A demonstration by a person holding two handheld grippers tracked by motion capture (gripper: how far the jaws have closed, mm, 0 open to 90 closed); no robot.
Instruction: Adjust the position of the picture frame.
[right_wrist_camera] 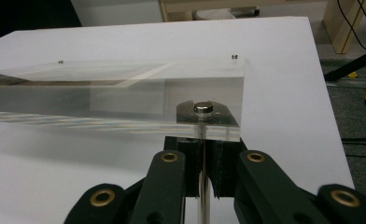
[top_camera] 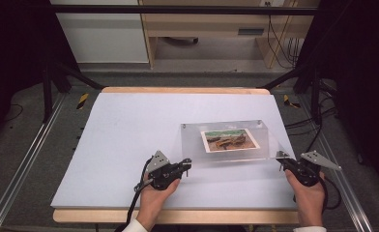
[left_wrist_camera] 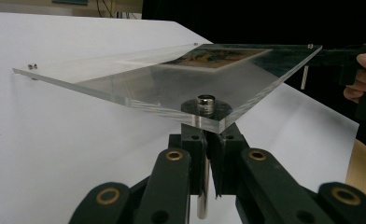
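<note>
Acrylic panel: clear rectangular acrylic frame [top_camera: 226, 140] with small metal studs at its corners; held over the right half of the bench, near edge raised, far edge low toward the surface; whether the far edge touches cannot be told
Picture inside: printed photo of brown and green tones [top_camera: 230, 139] lies flat in the middle of the panel; seen as a slanted patch in the left gripper view [left_wrist_camera: 217, 57]
Bench: wooden bench covered by a white sheet [top_camera: 129, 125]; pale wood edge shows at front and back
Left hand-held gripper: black left hand-held gripper [top_camera: 187, 164] at the panel's near left corner; in its own view the jaws [left_wrist_camera: 208, 154] are clenched on a metal standoff pin [left_wrist_camera: 206, 103] that passes through the corner of the clear panel [left_wrist_camera: 139, 77]
Right hand-held gripper: black right hand-held gripper [top_camera: 281, 161] at the near right corner; in its own view the jaws [right_wrist_camera: 203, 156] are clamped on a silver standoff pin [right_wrist_camera: 203, 108] under the panel's corner [right_wrist_camera: 125, 100]
Hands: left hand [top_camera: 153, 193] and right hand [top_camera: 309, 195] come in from the bottom edge, white cuffs at the wrists; fingers of the right hand [left_wrist_camera: 365, 77] show at the far side in the left gripper view
Surroundings: grey floor [top_camera: 23, 145] and metal rails beside the bench; pale wooden furniture [top_camera: 202, 24] beyond
</note>
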